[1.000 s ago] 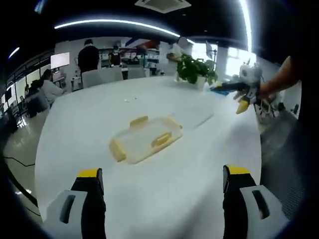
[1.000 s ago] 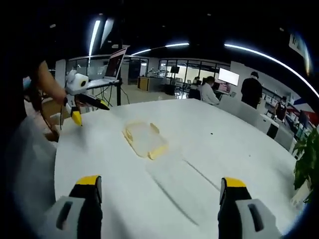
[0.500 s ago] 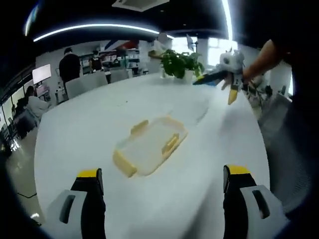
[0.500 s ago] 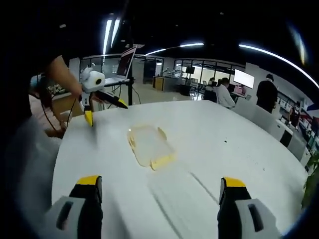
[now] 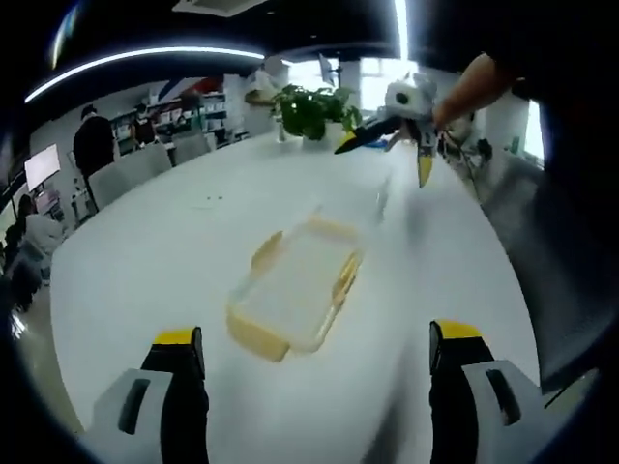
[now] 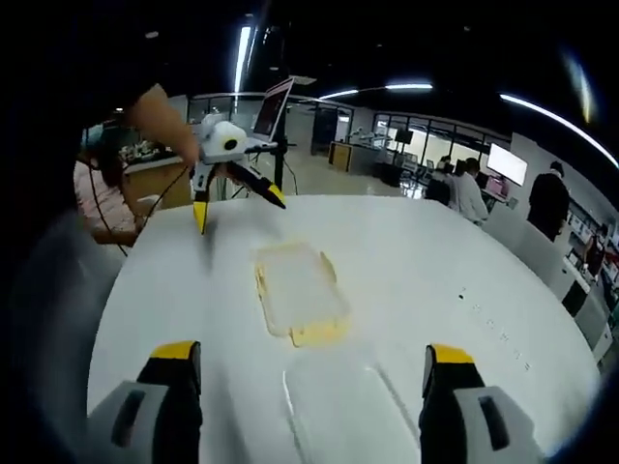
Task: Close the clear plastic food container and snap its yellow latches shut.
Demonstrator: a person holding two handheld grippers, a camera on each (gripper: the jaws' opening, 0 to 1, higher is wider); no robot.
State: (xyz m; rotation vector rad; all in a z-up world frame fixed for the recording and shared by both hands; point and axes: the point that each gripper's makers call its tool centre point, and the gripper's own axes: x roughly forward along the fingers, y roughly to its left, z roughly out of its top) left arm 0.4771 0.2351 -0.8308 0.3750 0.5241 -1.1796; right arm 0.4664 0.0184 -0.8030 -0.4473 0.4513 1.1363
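Note:
A clear plastic container (image 5: 295, 285) with yellow latches (image 5: 345, 277) on its sides lies open on the white table (image 5: 145, 261). Its clear lid (image 5: 375, 203) lies flat beside it, apart from it. In the right gripper view the container (image 6: 298, 295) is mid-table and the lid (image 6: 343, 411) lies nearer, between my jaws. My left gripper (image 5: 316, 334) is open just short of the container. My right gripper (image 6: 311, 352) is open above the lid. Each shows in the other's view, held in a hand above the table: the right gripper (image 5: 385, 159) and the left gripper (image 6: 238, 208), both open.
A potted plant (image 5: 309, 106) stands at the table's far edge. A laptop on a stand (image 6: 276, 106) is beyond the table. Several people and chairs (image 5: 174, 150) are in the background. A person's arm (image 5: 484, 72) reaches in from the right.
Both cameras have moved in toward the container, which now looks larger and nearer. The lid has come between the right gripper's jaws in view. Both grippers stay open.

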